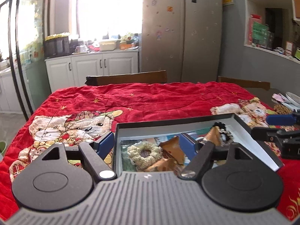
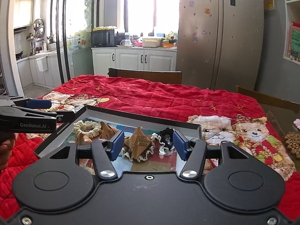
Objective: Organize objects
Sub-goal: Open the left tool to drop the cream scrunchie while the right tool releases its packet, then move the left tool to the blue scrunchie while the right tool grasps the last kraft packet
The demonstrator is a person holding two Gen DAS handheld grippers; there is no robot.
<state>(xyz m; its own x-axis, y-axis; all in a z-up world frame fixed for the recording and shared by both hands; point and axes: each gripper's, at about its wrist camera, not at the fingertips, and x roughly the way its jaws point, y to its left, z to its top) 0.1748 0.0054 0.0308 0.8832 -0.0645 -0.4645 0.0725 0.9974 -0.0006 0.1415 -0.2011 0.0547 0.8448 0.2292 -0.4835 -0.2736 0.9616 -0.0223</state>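
Note:
A shallow black-rimmed box (image 2: 142,116) lies on the red quilt; it also shows in the left wrist view (image 1: 168,122). In it lie a cream knitted ring (image 2: 85,127), several brown paper pyramid packets (image 2: 139,140) and a black-and-white scrunchie (image 2: 166,136). The cream ring (image 1: 143,152) and the packets (image 1: 173,149) also show in the left wrist view. My left gripper (image 1: 147,143) is open and empty, straddling the box's left wall. My right gripper (image 2: 148,145) is open and empty, its fingers either side of a packet inside the box.
The red teddy-bear quilt (image 2: 159,97) covers the table. Wooden chair backs (image 2: 148,75) stand at the far side. A bowl and small items (image 1: 288,101) lie at the table's right end. A fridge (image 2: 219,37) and kitchen cabinets (image 2: 135,59) stand behind.

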